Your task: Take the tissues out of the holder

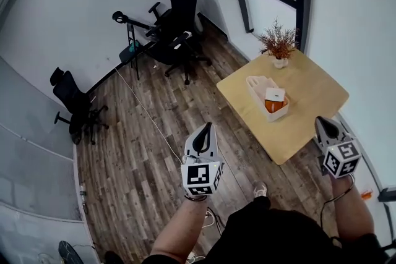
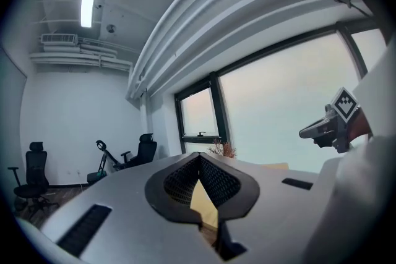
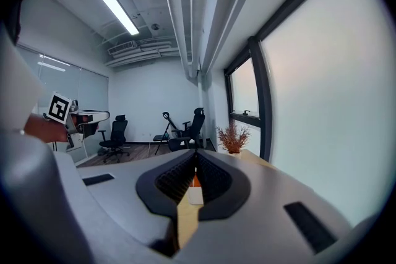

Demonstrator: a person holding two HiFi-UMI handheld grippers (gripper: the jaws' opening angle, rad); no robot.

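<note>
Task not started. The tissues (image 1: 275,94) are untouched in the holder (image 1: 254,88), and you have neither tool near them.

Left tool (image 1: 208,127): jaws together, nothing between them. You hold it over the floor, clear of the table (image 1: 315,89) on its left side. Right tool (image 1: 320,122): jaws closed too, empty, at the table's near edge.

The holder stands about mid-table, well short of the plant (image 1: 278,43) at the table's far corner. It is white, oblong and open-topped, and looks light. The tissues show as a small white squarish pack at the holder's near end, lying on something orange (image 1: 272,107). They are too small to tell whether a sheet stands up or what the orange thing is.

All of the task is left: close in on the table, open a tool, take the white pack, lift it clear. You may need the other tool to steady the holder, which will likely shift or lift with the pack.
</note>
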